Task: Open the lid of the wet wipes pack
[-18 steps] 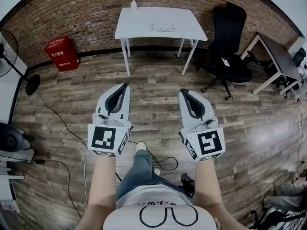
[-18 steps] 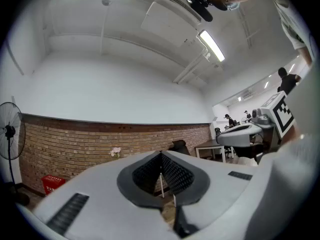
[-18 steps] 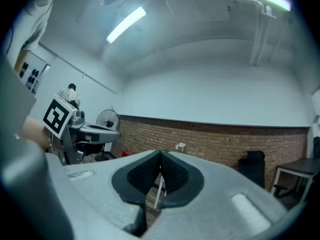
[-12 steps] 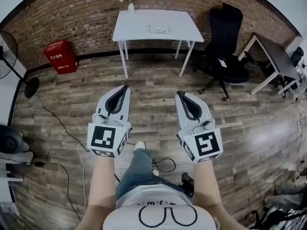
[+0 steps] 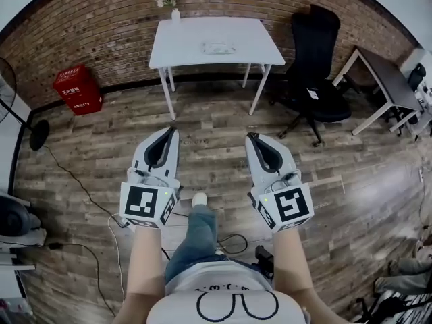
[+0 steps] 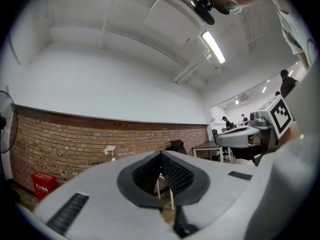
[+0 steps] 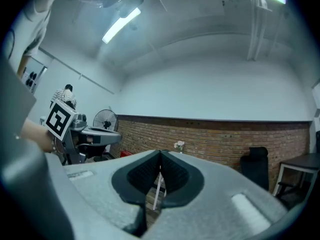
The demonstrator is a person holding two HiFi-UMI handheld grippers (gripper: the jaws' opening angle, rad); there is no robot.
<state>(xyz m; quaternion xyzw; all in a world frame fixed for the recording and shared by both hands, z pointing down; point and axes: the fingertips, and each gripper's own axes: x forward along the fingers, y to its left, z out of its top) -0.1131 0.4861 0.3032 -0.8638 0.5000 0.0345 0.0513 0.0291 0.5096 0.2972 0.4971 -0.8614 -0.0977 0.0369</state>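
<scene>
The wet wipes pack (image 5: 218,48) lies flat on the white table (image 5: 175,46) by the brick wall, far ahead of both grippers. My left gripper (image 5: 173,130) and right gripper (image 5: 250,136) are held side by side above the wooden floor, pointing towards the table. Both are shut with nothing between the jaws. In the left gripper view the dark pads (image 6: 167,171) meet at the tip, and the pads (image 7: 150,171) meet the same way in the right gripper view. The pack does not show in either gripper view.
A small vase of flowers (image 5: 174,9) stands at the table's back left corner. A black office chair (image 5: 317,73) stands right of the table, with a second desk (image 5: 385,79) beyond it. A red box (image 5: 73,88), a fan (image 5: 30,123) and floor cables (image 5: 88,181) are at the left.
The table and brick wall have come closer and shifted slightly left in the head view. Both grippers stay shut and keep the same side-by-side pose.
</scene>
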